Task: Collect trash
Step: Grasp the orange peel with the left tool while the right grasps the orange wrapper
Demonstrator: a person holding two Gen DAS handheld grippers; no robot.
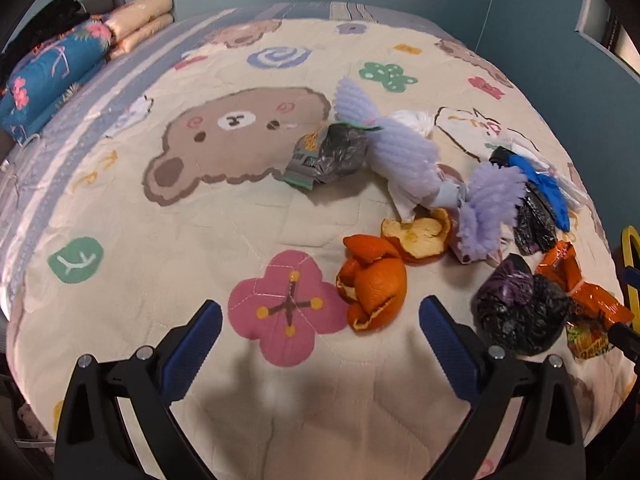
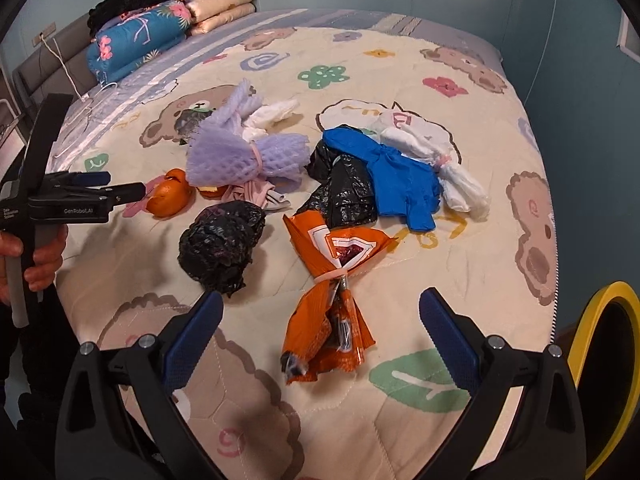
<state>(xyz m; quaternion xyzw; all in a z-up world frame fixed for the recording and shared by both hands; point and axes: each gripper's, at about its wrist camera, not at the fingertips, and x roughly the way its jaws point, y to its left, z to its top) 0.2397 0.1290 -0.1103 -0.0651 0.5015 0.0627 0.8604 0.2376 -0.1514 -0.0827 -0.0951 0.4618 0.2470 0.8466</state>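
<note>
Trash lies on a bear-print bed cover (image 1: 208, 216). In the left wrist view my left gripper (image 1: 320, 320) is open and empty, just short of an orange peel (image 1: 374, 288), with a second peel (image 1: 420, 236) behind it. A crumpled black bag (image 1: 516, 312), an orange wrapper (image 1: 580, 292), purple foam nets (image 1: 404, 152) and a blue glove (image 1: 548, 192) lie to the right. In the right wrist view my right gripper (image 2: 320, 320) is open and empty over the orange wrapper (image 2: 332, 304). The black bag (image 2: 222, 244) lies at its left, the blue glove (image 2: 400, 180) beyond.
A yellow-rimmed black bin (image 2: 604, 364) stands beside the bed at the right. Folded blankets (image 2: 140, 44) lie at the bed's head. My left gripper (image 2: 128, 186) and the hand holding it show at the left of the right wrist view.
</note>
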